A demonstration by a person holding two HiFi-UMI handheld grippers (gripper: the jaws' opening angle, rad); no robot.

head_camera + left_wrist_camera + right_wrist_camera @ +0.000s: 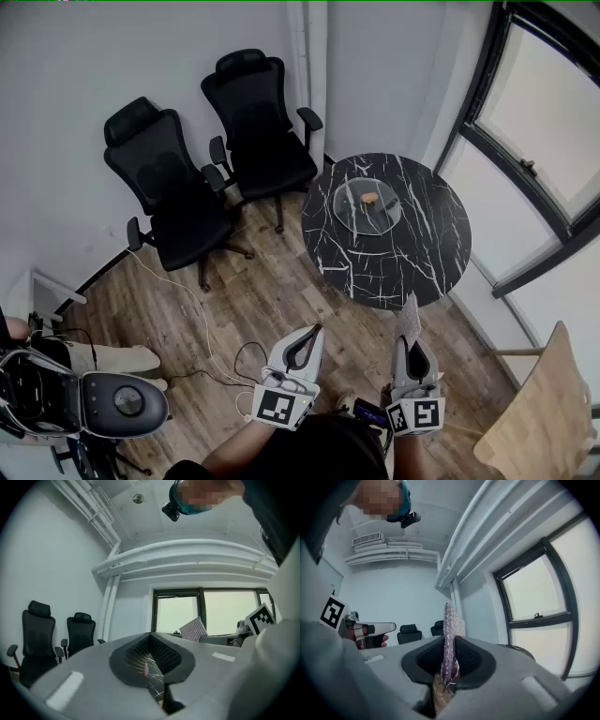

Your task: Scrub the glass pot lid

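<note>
Right gripper (411,345), near edge: jaws clamped on an upright glittery silver-mauve scrubbing pad (409,322). Left gripper (313,330) just beside it: jaws closed, empty. Round clear glass pot lid with tan knob (367,208) lay flat on round black marble table (422,248), far ahead, well apart from both, slightly nearer the right gripper.

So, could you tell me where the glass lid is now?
In the head view, the glass lid lies on the round black table, just right of the nearest office chair.

We see the glass pot lid (367,204) lying on the round black table (412,262), far right. Near us, the right gripper (411,345) pinches a scrub pad (409,320), with the left gripper (309,339) beside it.
</note>
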